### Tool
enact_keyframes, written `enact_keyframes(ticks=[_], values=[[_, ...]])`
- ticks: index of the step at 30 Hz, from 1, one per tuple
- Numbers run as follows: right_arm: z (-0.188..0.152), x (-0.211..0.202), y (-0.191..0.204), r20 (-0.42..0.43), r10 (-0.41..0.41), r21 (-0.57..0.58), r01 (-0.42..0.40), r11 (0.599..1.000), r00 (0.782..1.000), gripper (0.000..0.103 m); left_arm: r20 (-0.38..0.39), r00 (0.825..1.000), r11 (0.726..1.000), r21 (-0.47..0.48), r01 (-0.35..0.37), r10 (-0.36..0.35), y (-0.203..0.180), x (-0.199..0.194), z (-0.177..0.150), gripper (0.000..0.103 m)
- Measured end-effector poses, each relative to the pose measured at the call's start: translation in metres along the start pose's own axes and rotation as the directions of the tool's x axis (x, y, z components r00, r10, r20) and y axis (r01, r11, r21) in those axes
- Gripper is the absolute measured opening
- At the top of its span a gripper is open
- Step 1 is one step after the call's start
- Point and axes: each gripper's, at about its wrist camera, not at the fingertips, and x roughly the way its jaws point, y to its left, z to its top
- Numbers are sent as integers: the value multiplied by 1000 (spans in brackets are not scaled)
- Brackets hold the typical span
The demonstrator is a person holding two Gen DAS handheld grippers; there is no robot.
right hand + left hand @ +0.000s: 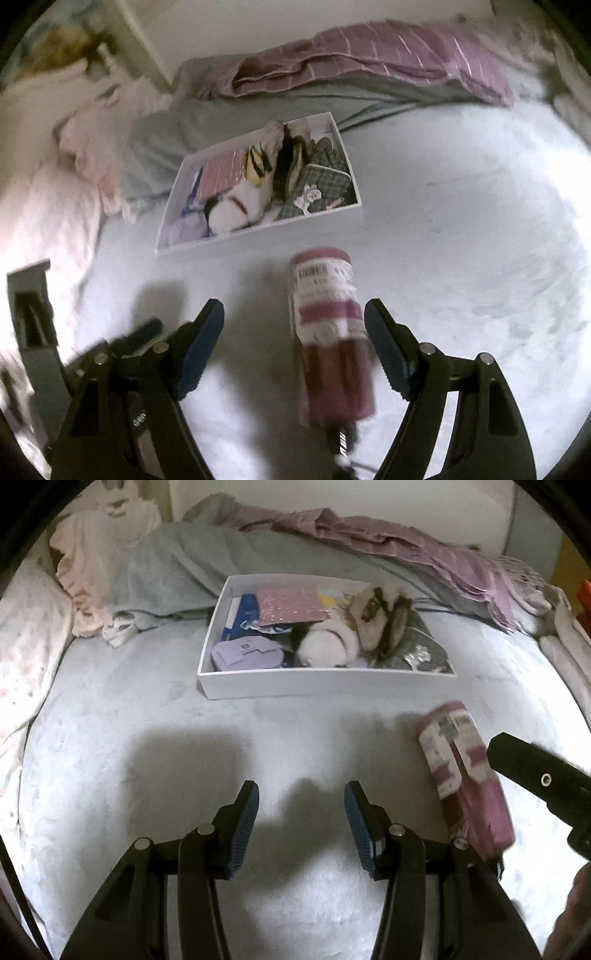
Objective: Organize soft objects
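A pale bed [110, 738] spreads under both tools, with a grey blanket [177, 565] and a purple cloth [406, 542] bunched at its far edge. Ahead of the left hand-held gripper [301, 812] sits a white box [325, 686] filled with soft items. That gripper hovers low over the bedding, jaws spread wide, gripping nothing. The right hand-held gripper [293, 343] also stands released, its fingers straddling a pink packaged bundle [328, 332] lying on the bed between them, nearer the right finger; contact cannot be told.
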Motion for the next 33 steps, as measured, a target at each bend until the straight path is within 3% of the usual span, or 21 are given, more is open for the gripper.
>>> enact_keyframes(ticks=[2, 7, 13, 16, 18, 20, 21, 24, 33], values=[[-10, -9, 6, 32, -46, -68, 48, 997, 998, 78, 21, 1000, 1000, 22, -12, 11, -2, 0, -11, 48], [-32, -23, 16, 150, -65, -177, 91, 980, 987, 78, 102, 995, 1000, 7, -10, 9, -1, -8, -33, 48], [-54, -28, 23, 249, -77, -220, 134, 966, 965, 78, 228, 970, 996, 0, -91, 89, -4, -20, -55, 48], [-73, -30, 21, 330, -87, -210, 163, 964, 940, 78, 266, 959, 995, -24, -97, 100, -2, -21, -64, 48], [-91, -31, 19, 412, -92, -209, 192, 959, 906, 78, 282, 953, 993, -53, -101, 112, 3, -22, -68, 49], [-99, -33, 18, 445, -96, -201, 204, 958, 890, 78, 307, 947, 993, -92, -69, 94, 12, -28, -69, 55], [-100, -40, 17, 483, -109, -179, 221, 959, 869, 77, 315, 946, 993, -105, -44, 75, 17, -29, -71, 62], [-106, -49, 16, 533, -117, -159, 235, 959, 838, 75, 324, 945, 991, -132, -8, 50, 24, -29, -73, 63], [-106, -34, 32, 491, -129, -241, 276, 930, 861, 69, 311, 947, 997, -46, -64, 75, 2, -25, -73, 63]])
